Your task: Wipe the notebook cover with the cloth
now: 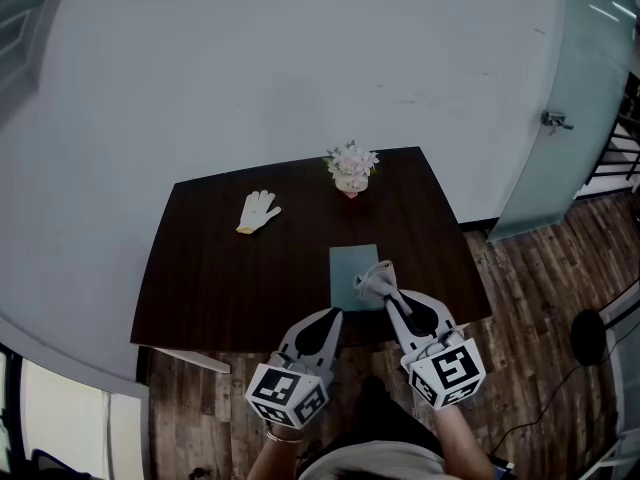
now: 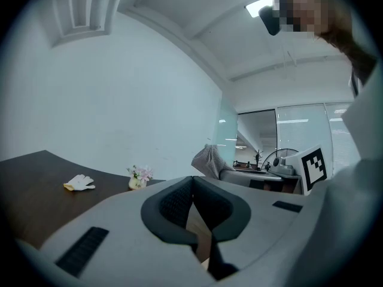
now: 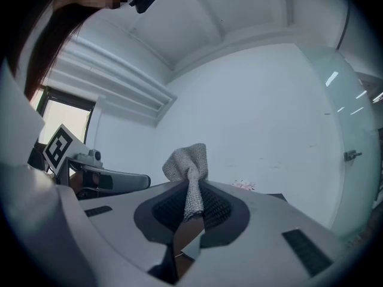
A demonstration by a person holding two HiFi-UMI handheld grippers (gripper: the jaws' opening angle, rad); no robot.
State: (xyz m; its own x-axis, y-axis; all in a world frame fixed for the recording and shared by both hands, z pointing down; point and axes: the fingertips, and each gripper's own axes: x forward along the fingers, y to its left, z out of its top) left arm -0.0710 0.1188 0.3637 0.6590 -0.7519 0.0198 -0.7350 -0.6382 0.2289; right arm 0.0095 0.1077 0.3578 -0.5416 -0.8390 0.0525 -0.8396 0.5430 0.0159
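A grey-green notebook (image 1: 351,271) lies flat near the front edge of the dark table (image 1: 220,278). My right gripper (image 1: 388,290) is shut on a grey cloth (image 1: 375,280), which bunches up over the notebook's near right corner. In the right gripper view the cloth (image 3: 188,167) sticks up between the closed jaws. My left gripper (image 1: 333,313) is shut with nothing in it, just off the table's front edge, left of the right one. The left gripper view shows the cloth (image 2: 208,158) off to the right.
A white glove (image 1: 257,211) lies at the table's back left. A small pot of flowers (image 1: 351,168) stands at the back edge. A glass door (image 1: 560,118) is at the right, over wood floor (image 1: 540,298).
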